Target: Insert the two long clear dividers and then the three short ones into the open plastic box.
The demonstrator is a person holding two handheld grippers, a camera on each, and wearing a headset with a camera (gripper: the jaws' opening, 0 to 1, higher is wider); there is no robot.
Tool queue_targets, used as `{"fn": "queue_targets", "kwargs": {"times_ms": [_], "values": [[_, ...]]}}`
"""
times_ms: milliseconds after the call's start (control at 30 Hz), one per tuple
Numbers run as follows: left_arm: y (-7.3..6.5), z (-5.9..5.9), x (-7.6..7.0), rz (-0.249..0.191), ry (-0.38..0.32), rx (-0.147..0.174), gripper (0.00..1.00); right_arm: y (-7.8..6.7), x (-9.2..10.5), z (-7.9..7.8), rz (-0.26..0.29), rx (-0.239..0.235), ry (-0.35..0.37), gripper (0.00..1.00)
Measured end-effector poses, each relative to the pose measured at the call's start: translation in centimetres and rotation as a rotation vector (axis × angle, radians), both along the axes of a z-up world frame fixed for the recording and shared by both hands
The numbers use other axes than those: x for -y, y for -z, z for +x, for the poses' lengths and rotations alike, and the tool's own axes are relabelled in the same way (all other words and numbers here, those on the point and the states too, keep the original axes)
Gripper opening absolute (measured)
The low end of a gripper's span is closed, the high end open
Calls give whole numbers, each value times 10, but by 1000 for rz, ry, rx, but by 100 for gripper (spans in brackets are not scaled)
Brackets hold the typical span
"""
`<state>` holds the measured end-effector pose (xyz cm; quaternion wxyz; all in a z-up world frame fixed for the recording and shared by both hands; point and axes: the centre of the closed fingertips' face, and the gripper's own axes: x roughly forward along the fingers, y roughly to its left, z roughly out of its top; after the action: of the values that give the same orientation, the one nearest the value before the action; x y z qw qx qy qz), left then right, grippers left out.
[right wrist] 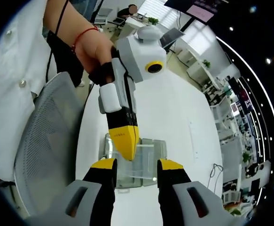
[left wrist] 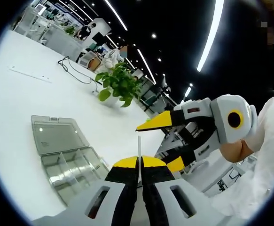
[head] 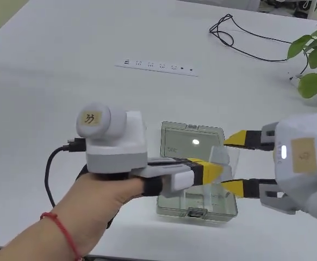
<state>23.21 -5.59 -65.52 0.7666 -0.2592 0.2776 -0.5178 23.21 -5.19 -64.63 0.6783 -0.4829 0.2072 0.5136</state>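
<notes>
Left gripper view: left gripper [left wrist: 139,164] jaws are clamped on one clear divider [left wrist: 138,147], held edge-on. Right gripper [right wrist: 137,165] jaws stand open, flanking the left gripper's tip. Both face each other above the open plastic box [left wrist: 57,134] on the surface [head: 66,65]. Some dividers appear seated, count unclear; this piece remains to be inserted.

Bright overhead light, fisheye-warped edges

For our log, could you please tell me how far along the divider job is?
Done: the open clear plastic box already shows some upright partitions; I cannot count them. In hand: the left hand-held gripper is shut on a thin clear divider over the box; the right hand-held gripper is open beside it. Left: seating this piece and any remaining.
</notes>
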Motion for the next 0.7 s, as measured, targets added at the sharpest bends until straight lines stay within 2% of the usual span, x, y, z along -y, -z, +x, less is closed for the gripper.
{"fn": "queue_targets", "kwargs": {"times_ms": [67,100,133,167,233,267,367,467,533,567,633,667,700], "values": [[-1,0,-1,-4,7,20,0,-5,1,1,36,-34,6,34],[-2,-1,-2,1,18,50,0,-8,1,1,70,-76,16,34],[-1,-2,-3,11,26,63,0,-10,1,0,85,-103,18,34],[-1,-3,-3,26,42,100,0,-13,1,0,112,-140,16,33],[-2,-5,-4,41,60,151,0,-19,2,-1,159,-205,19,32],[-2,-8,-4,53,79,185,0,-20,3,0,169,-230,13,31],[-2,-13,-4,77,123,260,0,-25,6,-2,199,-318,-3,27],[-5,-22,-2,83,178,336,0,-30,4,-10,224,-420,-36,24],[-7,-26,0,85,209,390,0,-31,4,-11,233,-457,-45,22],[-8,-29,1,84,222,409,0,-31,3,-14,240,-501,-59,21],[-12,-33,2,74,241,424,0,-30,2,-22,241,-568,-82,18],[-13,-35,3,69,250,435,0,-29,2,-24,236,-582,-87,18],[-15,-36,3,64,259,450,0,-28,2,-22,232,-576,-85,17]]}}
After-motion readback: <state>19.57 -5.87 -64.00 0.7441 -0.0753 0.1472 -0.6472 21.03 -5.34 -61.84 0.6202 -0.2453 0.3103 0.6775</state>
